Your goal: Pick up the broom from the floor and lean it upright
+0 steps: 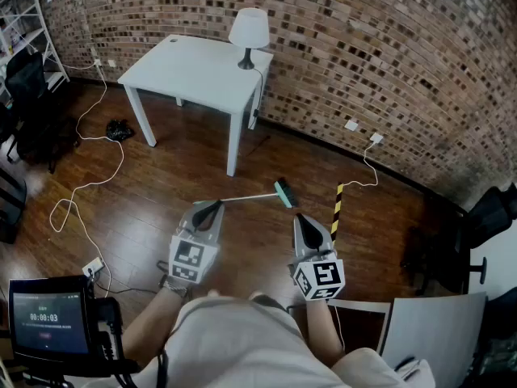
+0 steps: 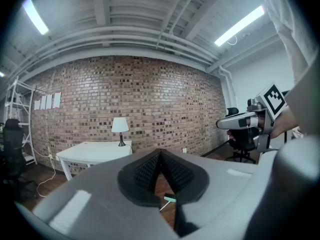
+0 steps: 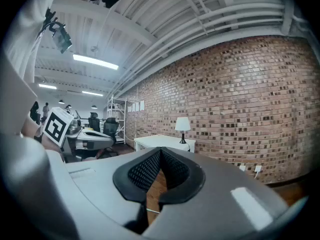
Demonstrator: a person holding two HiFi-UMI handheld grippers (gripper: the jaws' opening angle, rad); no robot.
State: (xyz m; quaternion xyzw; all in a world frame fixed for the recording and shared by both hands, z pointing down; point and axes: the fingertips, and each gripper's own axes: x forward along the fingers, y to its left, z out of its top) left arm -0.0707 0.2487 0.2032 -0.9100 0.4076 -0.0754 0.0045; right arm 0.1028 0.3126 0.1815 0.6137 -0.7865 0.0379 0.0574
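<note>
Two tongs in view, neither holding anything. Left tongs (image 1: 212,209) pressed together at the tips, nothing between. Right tongs (image 1: 301,221) likewise closed on nothing. Both at lower centre of head view, held about level, pointing toward the upper frame.

Broom (image 1: 252,196) flat on the wood floor (image 1: 161,188), centre of head view, just above both sets of tips in the picture. Not yet touched. Long axis across the frame, left to right, tilting slightly up toward the right. Teal head (image 1: 284,193) at the right end, bare end of the thin pale handle at the left.

Key relation: handle's free end overlapping the left tongs' tip in head view; teal head up and left of the right tongs' tip, near but apart. Judged from the level pose: both tongs well above the floor, so overlap apparent only, no contact. Left nearer the handle, right nearer the head. In left gripper view, teal head and a bit of handle glimpsed low under the closed tips, so ahead and below.

Judgement: start of task, reach step. Next move probably down and forward, tongs spread first, then closing across the handle at right angles to its axis. Risk: thin handle rolling or slipping from the pads.

White tabletop (image 1: 194,67) with lamp (image 1: 249,31) at upper left, brick wall (image 1: 363,47) behind: possible leaning places. Striped bar (image 1: 337,208) on the floor right of the broom, apart from it.
</note>
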